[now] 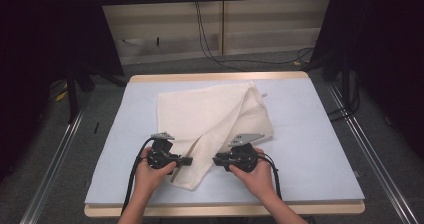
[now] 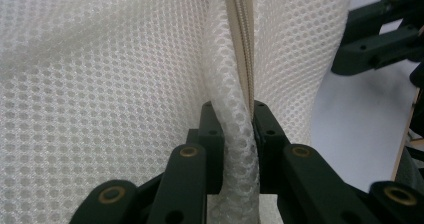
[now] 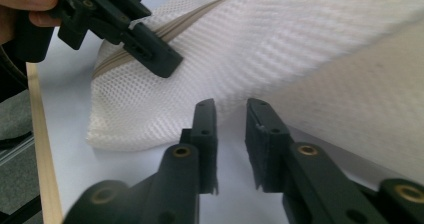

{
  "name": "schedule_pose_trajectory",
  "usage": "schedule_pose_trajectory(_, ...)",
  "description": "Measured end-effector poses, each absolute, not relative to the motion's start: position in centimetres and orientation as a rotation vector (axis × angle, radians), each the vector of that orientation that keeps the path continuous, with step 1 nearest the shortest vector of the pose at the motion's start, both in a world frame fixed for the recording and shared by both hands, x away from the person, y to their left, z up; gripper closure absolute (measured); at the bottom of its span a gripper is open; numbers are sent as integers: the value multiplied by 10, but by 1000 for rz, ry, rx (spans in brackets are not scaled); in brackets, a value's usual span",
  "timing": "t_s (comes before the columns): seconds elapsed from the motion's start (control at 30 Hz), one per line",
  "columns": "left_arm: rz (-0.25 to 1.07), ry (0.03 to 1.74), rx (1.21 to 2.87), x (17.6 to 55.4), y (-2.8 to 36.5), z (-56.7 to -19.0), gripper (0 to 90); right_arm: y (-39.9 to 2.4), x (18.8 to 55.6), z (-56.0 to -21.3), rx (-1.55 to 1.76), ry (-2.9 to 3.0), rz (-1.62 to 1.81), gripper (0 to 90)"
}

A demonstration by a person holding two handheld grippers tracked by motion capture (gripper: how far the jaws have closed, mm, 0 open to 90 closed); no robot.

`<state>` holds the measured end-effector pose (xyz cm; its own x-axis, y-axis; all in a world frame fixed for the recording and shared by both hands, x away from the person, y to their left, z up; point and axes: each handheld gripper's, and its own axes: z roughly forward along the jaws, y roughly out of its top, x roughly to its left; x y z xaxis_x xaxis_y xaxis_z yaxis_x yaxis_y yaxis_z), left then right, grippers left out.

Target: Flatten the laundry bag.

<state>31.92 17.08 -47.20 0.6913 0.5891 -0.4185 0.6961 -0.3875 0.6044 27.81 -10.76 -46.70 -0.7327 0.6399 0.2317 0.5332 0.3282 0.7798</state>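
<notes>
Lying across the middle of the pale blue worktop, the white mesh bag trails one folded corner toward the near edge, both grippers beside it. Left gripper pinches the mesh fold along the zipper. Right gripper hangs parted and empty; it should probably bite the nearby edge squarely before any pull.
</notes>
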Motion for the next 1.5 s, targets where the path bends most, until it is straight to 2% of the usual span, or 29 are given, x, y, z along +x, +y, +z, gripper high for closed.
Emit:
schedule_pose_trajectory(0.23, -160, 964, 2118, 319, 170, -470, 783, -145, 281, -460, 1170, 2390, 1347, 654)
schedule_pose_trajectory(0.33, -140, 965, 2122, 317, 169, -470, 780, -156, 284, -457, 1214, 2352, 1366, 576)
schedule_pose_trajectory(0.47, -134, 965, 2115, 316, 169, -470, 776, -155, 290, -454, 1235, 2348, 1381, 534)
schedule_pose_trajectory(0.6, -128, 962, 2128, 316, 168, -471, 772, -148, 301, -447, 1265, 2323, 1386, 453)
schedule_pose_trajectory(0.8, -108, 946, 2138, 313, 167, -471, 772, -139, 317, -425, 1288, 2250, 1438, 455)
schedule_pose_trajectory(0.83, -111, 946, 2140, 314, 167, -471, 772, -138, 320, -423, 1300, 2237, 1427, 461)
schedule_pose_trajectory(0.93, -102, 950, 2142, 313, 166, -471, 772, -139, 329, -424, 1326, 2247, 1406, 590)
schedule_pose_trajectory(1.07, -108, 951, 2150, 313, 166, -470, 761, -143, 333, -431, 1306, 2303, 1424, 848)
schedule_pose_trajectory(1.13, -119, 958, 2135, 314, 166, -471, 746, -144, 331, -433, 1295, 2315, 1431, 862)
schedule_pose_trajectory(1.2, -114, 967, 2135, 313, 166, -469, 686, -147, 324, -434, 1277, 2316, 1431, 864)
schedule_pose_trajectory(1.33, -99, 981, 2116, 314, 168, -464, 505, -157, 305, -439, 1242, 2304, 1458, 863)
schedule_pose_trajectory(1.5, -86, 979, 2080, 318, 171, -459, 381, -169, 282, -449, 1230, 2304, 1476, 862)
